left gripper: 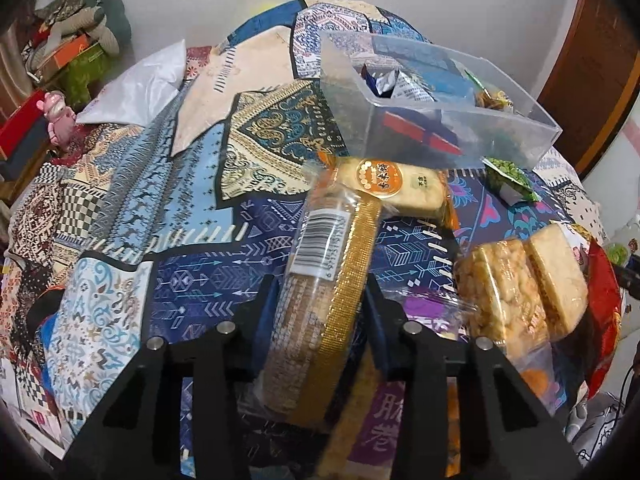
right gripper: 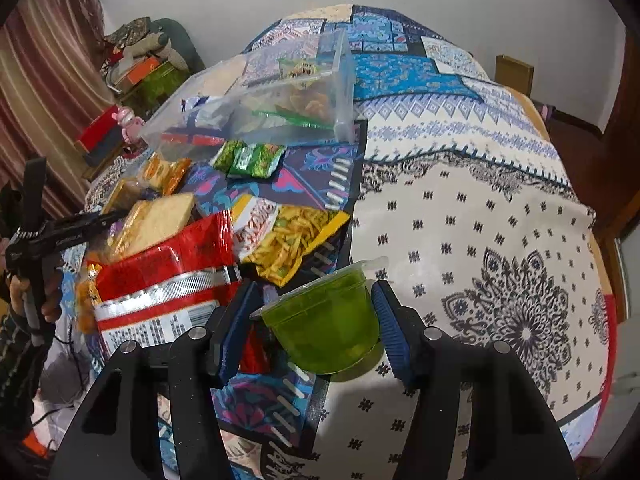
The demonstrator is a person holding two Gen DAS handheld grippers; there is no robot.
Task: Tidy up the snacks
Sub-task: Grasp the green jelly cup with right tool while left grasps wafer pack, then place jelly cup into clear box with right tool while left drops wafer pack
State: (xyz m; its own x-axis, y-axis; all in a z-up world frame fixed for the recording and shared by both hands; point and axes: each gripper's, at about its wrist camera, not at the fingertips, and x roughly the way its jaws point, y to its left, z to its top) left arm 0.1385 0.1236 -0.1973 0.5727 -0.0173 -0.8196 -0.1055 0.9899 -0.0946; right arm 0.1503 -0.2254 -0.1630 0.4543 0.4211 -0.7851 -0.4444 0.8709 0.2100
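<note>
My left gripper (left gripper: 320,284) is shut on a long clear-wrapped pack of round crackers (left gripper: 320,288) with a gold edge and a barcode label; the pack stands tilted between the blue pads. My right gripper (right gripper: 316,286) is shut on a green jelly cup (right gripper: 328,320), both pads against its sides, just over the patterned cloth (right gripper: 480,240). A clear plastic bin (left gripper: 440,120) (right gripper: 344,92) holding several small packets sits farther back. Loose snacks lie in front of it: a rice-cake pack (left gripper: 400,184), green pea packets (right gripper: 248,160), a red bag (right gripper: 168,264) and a yellow crisp bag (right gripper: 296,236).
Two wrapped puffed-rice bars (left gripper: 520,292) lie right of the left gripper. A person's hand (right gripper: 24,296) shows at the left edge of the right wrist view. Boxes and cushions (left gripper: 72,40) and a pink toy (left gripper: 60,116) stand beyond the cloth's left edge; bare white cloth lies to the right.
</note>
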